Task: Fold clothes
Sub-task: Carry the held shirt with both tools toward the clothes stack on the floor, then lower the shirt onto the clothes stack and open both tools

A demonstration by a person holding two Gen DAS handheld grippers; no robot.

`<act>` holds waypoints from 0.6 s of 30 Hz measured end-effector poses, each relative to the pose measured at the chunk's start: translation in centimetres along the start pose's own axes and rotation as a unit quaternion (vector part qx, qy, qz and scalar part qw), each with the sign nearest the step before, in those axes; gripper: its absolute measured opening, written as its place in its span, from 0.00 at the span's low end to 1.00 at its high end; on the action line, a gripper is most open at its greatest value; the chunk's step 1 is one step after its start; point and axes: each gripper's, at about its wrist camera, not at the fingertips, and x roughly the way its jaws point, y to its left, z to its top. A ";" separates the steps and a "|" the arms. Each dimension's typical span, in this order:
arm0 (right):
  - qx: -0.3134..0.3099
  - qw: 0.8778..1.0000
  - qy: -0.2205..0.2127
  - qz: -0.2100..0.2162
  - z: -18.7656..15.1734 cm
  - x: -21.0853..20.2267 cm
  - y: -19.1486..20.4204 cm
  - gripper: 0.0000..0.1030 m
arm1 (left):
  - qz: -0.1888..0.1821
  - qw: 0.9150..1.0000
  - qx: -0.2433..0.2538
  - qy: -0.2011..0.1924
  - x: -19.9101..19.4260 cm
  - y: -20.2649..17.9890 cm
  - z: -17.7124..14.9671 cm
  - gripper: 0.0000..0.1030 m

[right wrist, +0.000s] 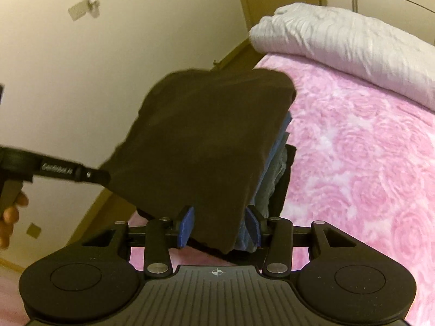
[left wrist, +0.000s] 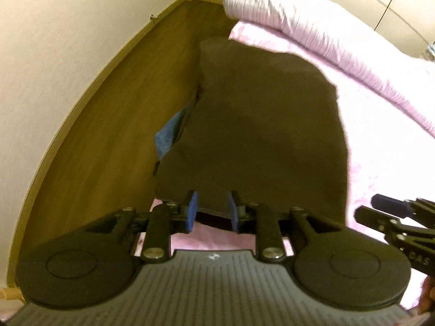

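Between the narrowed pads of both the left gripper (left wrist: 211,212) and right gripper (right wrist: 220,226) sits the folded dark garment (right wrist: 206,135), seemingly being stacked on blue clothes (right wrist: 273,174); next, likely release.

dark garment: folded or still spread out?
Folded. The dark garment is a compact rectangle on a stack of blue clothes on the pink bedspread, both tongs at its near edge.
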 end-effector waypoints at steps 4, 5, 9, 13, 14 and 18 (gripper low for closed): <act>0.005 1.000 -0.005 -0.011 1.5 -2.2 0.7 0.44 | 0.004 1.000 -0.002 -0.020 -3.4 -1.6 0.0 0.26; 0.004 1.000 -0.009 -0.011 1.8 -2.9 0.9 0.44 | 0.008 1.000 -0.001 -0.024 -4.2 -2.1 0.1 0.26; -0.004 1.000 -0.030 0.000 3.0 -5.5 1.1 0.44 | 0.031 0.998 -0.002 -0.048 -7.0 -4.4 -0.2 0.26; 0.010 0.999 -0.025 0.026 3.3 -7.3 -0.5 0.44 | 0.070 0.995 -0.018 -0.062 -8.6 -7.1 -1.7 0.27; 0.017 0.999 -0.020 0.035 3.3 -7.7 -1.2 0.44 | 0.080 0.994 -0.022 -0.064 -8.5 -7.8 -1.9 0.27; 0.004 0.998 -0.007 0.062 3.2 -10.3 -4.4 0.44 | 0.092 0.991 -0.065 -0.072 -10.0 -10.9 -4.5 0.27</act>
